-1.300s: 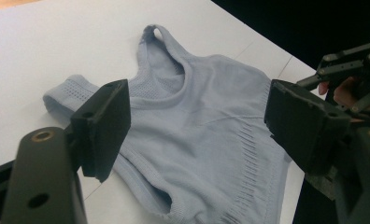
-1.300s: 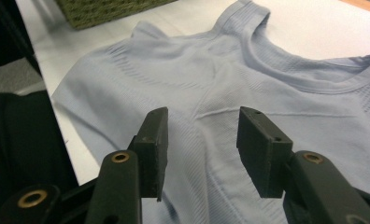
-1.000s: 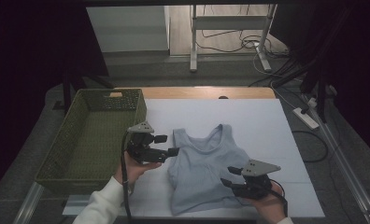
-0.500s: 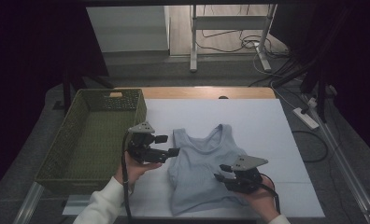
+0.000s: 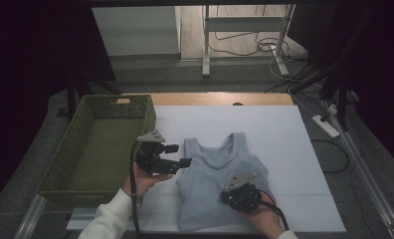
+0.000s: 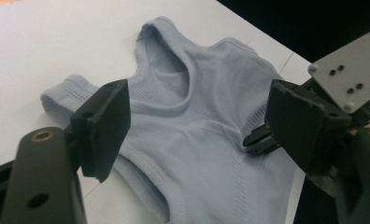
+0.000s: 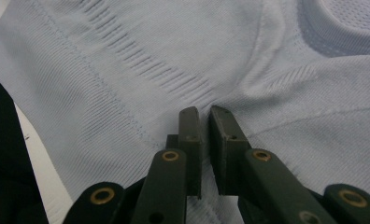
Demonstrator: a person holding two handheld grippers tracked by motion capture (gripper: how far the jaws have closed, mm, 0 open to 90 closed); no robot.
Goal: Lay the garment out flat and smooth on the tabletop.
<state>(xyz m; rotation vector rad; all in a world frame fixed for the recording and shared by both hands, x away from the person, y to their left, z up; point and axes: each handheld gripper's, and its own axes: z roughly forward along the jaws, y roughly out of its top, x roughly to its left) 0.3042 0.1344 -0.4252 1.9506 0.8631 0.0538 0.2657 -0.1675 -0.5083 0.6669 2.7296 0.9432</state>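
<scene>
Right gripper (image 5: 233, 195) down on the top (image 5: 220, 181), jaws just closing to a narrow slit on the lower right of the cloth, a fold seemingly pinched between them. Left gripper (image 5: 179, 155) spread wide, hovering just beside the top's left armhole, gripping nothing. Top flat on the table (image 5: 284, 144); basket (image 5: 93, 149) beyond the left gripper empty, so lifting or folding judged barely begun.

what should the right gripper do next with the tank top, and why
Probably lift a little, to check the pinch. The right gripper has just been closing, and its fingers stand nearly together with a small ridge of the light blue tank top gathered at their tips. The left gripper hovers open beside the armhole. A short raise would show whether the fabric comes up with it.
</scene>
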